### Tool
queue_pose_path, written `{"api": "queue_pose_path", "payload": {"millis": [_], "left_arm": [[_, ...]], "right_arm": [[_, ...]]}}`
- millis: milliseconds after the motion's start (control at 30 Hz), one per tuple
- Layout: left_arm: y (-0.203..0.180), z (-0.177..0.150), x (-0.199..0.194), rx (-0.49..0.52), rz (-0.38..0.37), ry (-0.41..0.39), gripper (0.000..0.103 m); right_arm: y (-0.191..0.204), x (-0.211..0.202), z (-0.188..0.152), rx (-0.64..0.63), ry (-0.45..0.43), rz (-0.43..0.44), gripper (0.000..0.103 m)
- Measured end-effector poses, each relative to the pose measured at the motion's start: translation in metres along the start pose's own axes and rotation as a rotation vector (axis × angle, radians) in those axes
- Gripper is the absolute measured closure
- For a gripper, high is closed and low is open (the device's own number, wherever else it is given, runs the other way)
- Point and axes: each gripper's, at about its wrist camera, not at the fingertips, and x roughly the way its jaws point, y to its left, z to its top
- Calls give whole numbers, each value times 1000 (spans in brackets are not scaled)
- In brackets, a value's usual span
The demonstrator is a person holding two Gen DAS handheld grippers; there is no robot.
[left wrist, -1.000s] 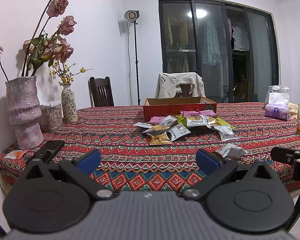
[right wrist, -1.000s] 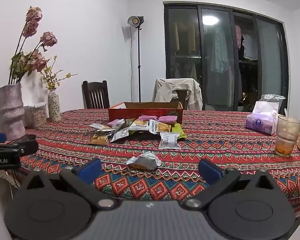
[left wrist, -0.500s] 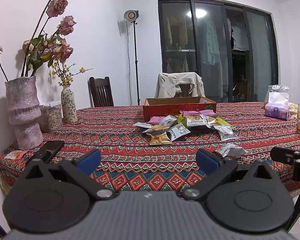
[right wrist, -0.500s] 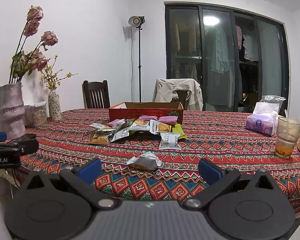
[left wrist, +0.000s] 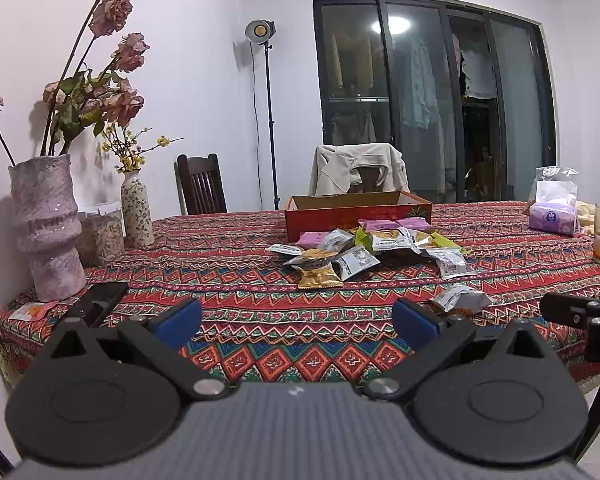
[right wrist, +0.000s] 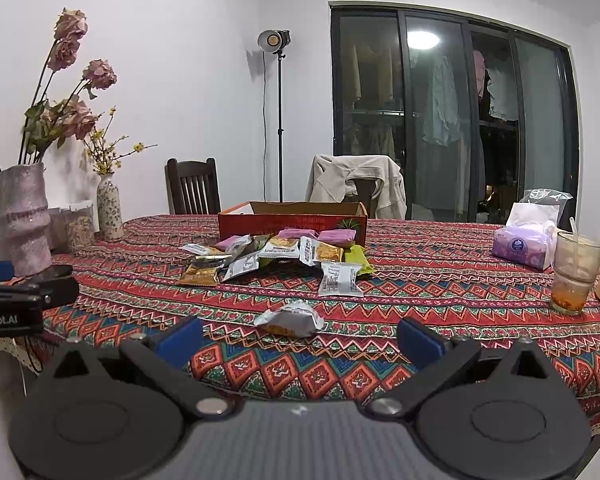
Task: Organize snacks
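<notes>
Both tongs spread wide, empty: left gripper (left wrist: 296, 322), right gripper (right wrist: 300, 336); snack pile (right wrist: 276, 258) ahead

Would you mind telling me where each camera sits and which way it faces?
Left wrist: on the left gripper, facing across the table toward the snack pile; its open fingers show.
Right wrist: on the right gripper, facing likewise, lone silver packet nearest; open fingers show.
Shared: snack pile, red box, each other's gripper at frame edge.
</notes>
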Motion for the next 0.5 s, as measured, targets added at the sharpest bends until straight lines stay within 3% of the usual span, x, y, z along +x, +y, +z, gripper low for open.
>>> {"api": "queue_pose_path", "payload": {"millis": [500], "left_arm": [[-1, -1, 2, 3, 2, 11, 0]], "right_arm": [[1, 0, -2, 1, 2, -2, 0]]}}
